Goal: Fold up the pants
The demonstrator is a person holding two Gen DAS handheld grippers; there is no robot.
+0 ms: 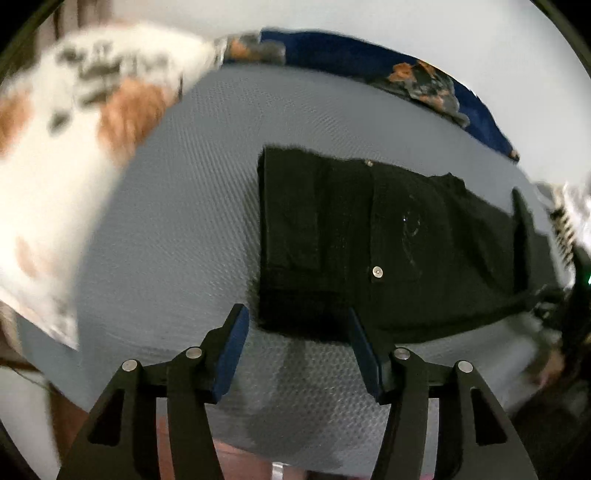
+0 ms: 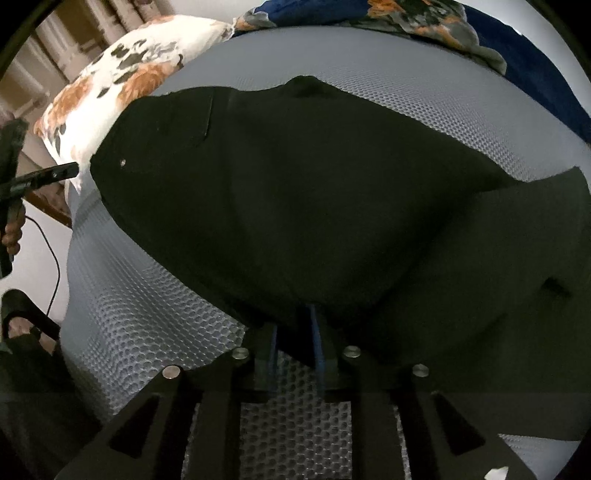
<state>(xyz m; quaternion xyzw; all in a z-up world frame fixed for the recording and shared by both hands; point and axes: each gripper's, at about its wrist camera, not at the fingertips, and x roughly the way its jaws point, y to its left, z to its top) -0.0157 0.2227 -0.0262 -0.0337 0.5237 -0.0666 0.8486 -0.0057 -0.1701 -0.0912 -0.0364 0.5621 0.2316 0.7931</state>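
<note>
Black pants [image 1: 369, 240] lie folded on the grey mesh mattress [image 1: 177, 221], with a metal button showing near their middle. My left gripper [image 1: 297, 317] hovers over the pants' near left corner. It is open, and nothing is between its blue pads [image 1: 232, 354]. In the right wrist view the pants [image 2: 295, 192] fill the middle of the picture. My right gripper [image 2: 295, 330] sits at their near edge, jaws narrowly apart. A fold of black cloth lies between the pads [image 2: 317, 339], and a gap shows beside the left pad.
A white floral pillow [image 2: 122, 81] lies at the far left of the mattress [image 2: 147, 317], and a blue floral blanket [image 2: 443, 33] runs along the back. At the left edge are a hand on the other gripper's handle [image 2: 13, 229], a cable, and a sandalled foot [image 2: 22, 325].
</note>
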